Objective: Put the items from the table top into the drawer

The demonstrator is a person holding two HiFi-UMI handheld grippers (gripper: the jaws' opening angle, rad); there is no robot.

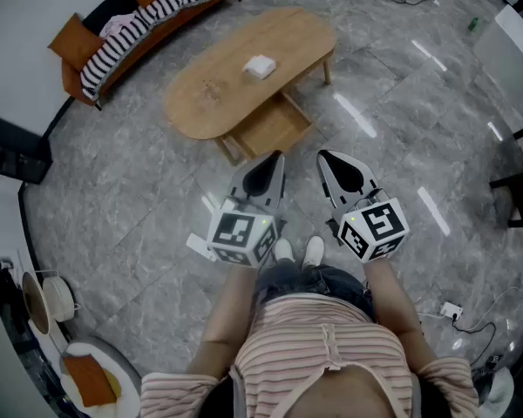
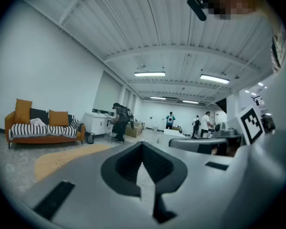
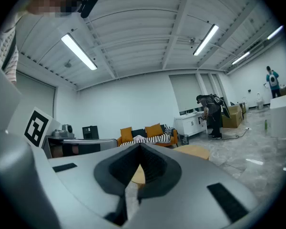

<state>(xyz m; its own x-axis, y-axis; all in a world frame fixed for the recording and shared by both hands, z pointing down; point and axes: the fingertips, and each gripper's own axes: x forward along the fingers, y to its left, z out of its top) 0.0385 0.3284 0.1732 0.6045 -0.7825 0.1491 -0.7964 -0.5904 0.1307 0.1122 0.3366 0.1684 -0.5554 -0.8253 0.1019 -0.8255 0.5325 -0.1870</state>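
1. Both grippers are clenched shut with nothing between their jaws. The left gripper [image 1: 268, 165] and the right gripper [image 1: 331, 165] are held side by side, close to the person's waist, each pointing forward and almost level.
2. Seen from its own camera, the left gripper [image 2: 143, 144] has its jaw tips pressed together, and only bare floor shows through the gap behind them. The right gripper [image 3: 139, 147] looks the same in its view, tips meeting, with a sliver of the wooden table showing through.
3. An oval wooden table [image 1: 209, 94] stands ahead of the person, well apart from both grippers.
4. One small white item [image 1: 260, 66] lies on the table top, toward its far end.
5. Under the near edge of the table a wooden drawer [image 1: 270, 127] is pulled open toward the person. Nothing can be made out inside it.
6. Beneath the grippers the person's pale shoes [image 1: 298, 251] stand on a grey marbled floor [image 1: 139, 198].
7. Beyond the table, against the wall, sits an orange sofa [image 1: 74, 42] draped with a black-and-white striped blanket [image 1: 148, 11].
8. Far off in the hall, several people [image 2: 119, 122] stand near white cabinets.
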